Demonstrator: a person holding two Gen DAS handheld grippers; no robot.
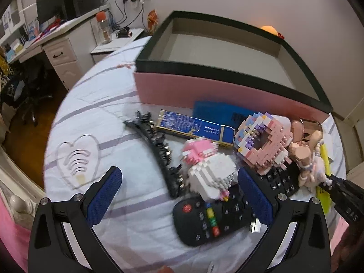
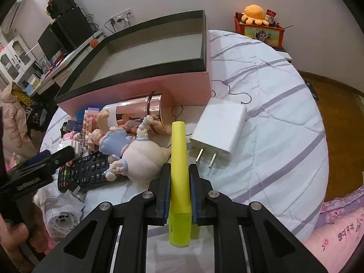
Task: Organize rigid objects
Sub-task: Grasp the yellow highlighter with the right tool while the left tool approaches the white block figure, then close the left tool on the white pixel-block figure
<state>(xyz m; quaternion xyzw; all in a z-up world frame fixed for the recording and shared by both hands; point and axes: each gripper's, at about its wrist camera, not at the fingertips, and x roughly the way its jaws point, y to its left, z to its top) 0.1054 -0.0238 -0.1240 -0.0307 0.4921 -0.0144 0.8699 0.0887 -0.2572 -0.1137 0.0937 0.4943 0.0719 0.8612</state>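
**Marker gripped, box waiting**

The right claw [image 2: 179, 187] is clamped tight on a yellow marker [image 2: 179, 159], pads pressed on its sides around mid-length, the cap end pointing away toward the box [image 2: 159, 84]. The marker sits low on the bed, just left of the white charger [image 2: 219, 134] and just right of the doll [image 2: 138, 159]. The grip looks square, so the sensible move is a straight lift first, clear of the doll and the charger's prongs, then a carry up and over the box's near pink wall before letting go low inside, where the floor of the box looks bare. Swinging sideways too early could knock the copper bottle [image 2: 145, 111] that lies against the box.

The left claw [image 1: 179, 193] is spread wide and holds nothing; it hangs over the white brick figure [image 1: 209, 170] and the remote [image 1: 218, 216], near the black hair clip [image 1: 157, 150]. If it goes for the figure, a gentle squeeze would suit, since brick builds may shed pieces.

The things lie on a bed under a white quilt with lilac stripes [image 2: 273, 113], soft and uneven, so items may tip when nudged. Beyond the box, on the left, stands a desk [image 1: 54, 36] with a monitor [image 1: 49, 9]; far right, a red bin with an orange plush [image 2: 254, 14]. Wooden floor shows at the bed's right edge.
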